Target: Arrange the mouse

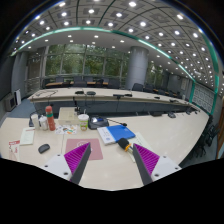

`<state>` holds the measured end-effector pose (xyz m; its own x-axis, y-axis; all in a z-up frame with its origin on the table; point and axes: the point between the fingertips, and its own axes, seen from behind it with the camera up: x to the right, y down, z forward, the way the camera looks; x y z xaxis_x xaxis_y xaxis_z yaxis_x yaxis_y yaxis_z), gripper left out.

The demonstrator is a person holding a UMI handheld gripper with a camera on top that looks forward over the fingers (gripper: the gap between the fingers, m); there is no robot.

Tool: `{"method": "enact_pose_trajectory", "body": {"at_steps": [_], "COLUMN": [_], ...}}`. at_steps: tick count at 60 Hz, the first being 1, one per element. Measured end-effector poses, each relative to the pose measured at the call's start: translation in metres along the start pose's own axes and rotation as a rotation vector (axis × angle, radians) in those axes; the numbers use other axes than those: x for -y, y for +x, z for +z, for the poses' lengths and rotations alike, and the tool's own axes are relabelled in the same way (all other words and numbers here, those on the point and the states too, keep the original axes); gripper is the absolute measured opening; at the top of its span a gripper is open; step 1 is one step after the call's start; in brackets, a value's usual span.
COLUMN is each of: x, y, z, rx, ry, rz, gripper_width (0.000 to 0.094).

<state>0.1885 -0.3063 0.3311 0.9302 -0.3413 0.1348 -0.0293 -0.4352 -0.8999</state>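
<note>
A dark grey mouse [43,148] lies on the light tabletop, left of the left finger and apart from it. A pink mat [79,148] lies just ahead of the left finger. My gripper [112,166] is open and empty above the table, its magenta pads [146,160] spread wide. A small black and yellow object [124,144] lies just ahead between the fingers, near the right one.
A blue notebook [121,131] and a black box [97,123] lie beyond the fingers. A red bottle [50,118], cups [83,121] and papers [14,149] stand at the left. Long desks [120,96] with chairs stretch behind.
</note>
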Motion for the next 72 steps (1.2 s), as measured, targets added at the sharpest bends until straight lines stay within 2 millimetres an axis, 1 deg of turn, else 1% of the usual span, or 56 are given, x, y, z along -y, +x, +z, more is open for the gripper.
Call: {"method": "enact_pose_trajectory", "body": {"at_steps": [1, 2, 7, 8, 10, 11, 15, 17, 21, 23, 26, 27, 31, 34, 36, 41, 49, 57, 61, 65, 68, 72], "x": [0.005, -0.003, -0.018, -0.029, -0.041, -0.044, -0.072, -0.088, -0.113, -0.126, -0.148, -0.153, -0.174, -0.19, -0.199, -0.212, -0.22, -0.208, -0.201, -0.193, -0.189, -0.186], "y": [0.003, 0.0, -0.002, -0.008, -0.013, -0.013, -0.025, -0.034, -0.053, -0.066, -0.088, -0.097, -0.139, -0.165, -0.185, -0.241, -0.332, -0.406, -0.437, -0.463, -0.478, -0.494], "z": [0.008, 0.001, 0.012, 0.026, 0.032, 0.027, 0.041, 0.046, 0.055, 0.057, 0.067, 0.067, 0.077, 0.084, 0.088, 0.1, 0.125, 0.155, 0.172, 0.188, 0.2, 0.216], "rx": [0.001, -0.001, 0.001, 0.003, 0.006, 0.008, 0.015, 0.021, 0.037, 0.05, 0.075, 0.086, 0.135, 0.155, 0.169, 0.208, 0.284, 0.332, 0.344, 0.35, 0.351, 0.342], "ry": [-0.005, -0.009, -0.04, -0.046, -0.065, -0.077, -0.116, -0.131, -0.153, -0.162, -0.179, -0.183, -0.186, -0.195, -0.198, -0.19, -0.178, -0.152, -0.145, -0.137, -0.138, -0.147], "rz": [0.002, 0.004, 0.009, 0.01, 0.01, 0.01, 0.008, 0.001, -0.009, -0.015, -0.009, -0.003, 0.025, 0.027, 0.027, 0.031, 0.058, 0.055, 0.041, 0.023, 0.012, -0.003], "gripper_width": [0.0857, 0.0858, 0.0857, 0.0858, 0.0855, 0.0855, 0.0857, 0.0859, 0.0859, 0.0855, 0.0854, 0.0855, 0.086, 0.0858, 0.0857, 0.0859, 0.0859, 0.0859, 0.0857, 0.0856, 0.0856, 0.0861]}}
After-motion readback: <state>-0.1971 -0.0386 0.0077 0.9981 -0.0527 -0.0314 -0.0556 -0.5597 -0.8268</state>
